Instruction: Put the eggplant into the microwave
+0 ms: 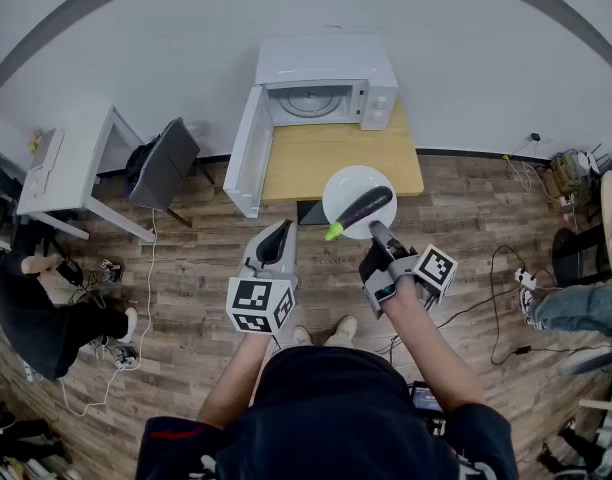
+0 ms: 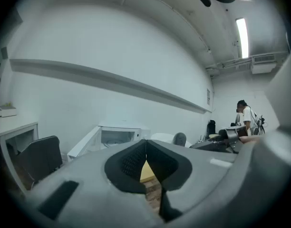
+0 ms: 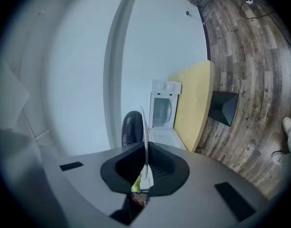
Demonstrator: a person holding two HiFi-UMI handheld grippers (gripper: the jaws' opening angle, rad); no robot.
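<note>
- My right tongs (image 1: 378,230) are clamped on the rim of the white plate (image 1: 344,180). The eggplant (image 1: 364,208) lies on it, just ahead of the jaws.
- My left tongs (image 1: 278,236) are closed on nothing, beside the right ones.
- The microwave (image 1: 326,78) is ahead with its door (image 1: 244,153) open. Loading is not yet done.
- I can't tell whether the plate touches the table (image 1: 316,163). The right gripper view shows the plate edge-on.

I saw a glossy, smooth-skinned eggplant (image 1: 363,208) on a shiny white plate (image 1: 344,182). The microwave (image 1: 326,66) had a smooth white casing, the table (image 1: 304,158) a matt pale wood top, and the floor (image 1: 186,268) showed grainy wood planks.
</note>
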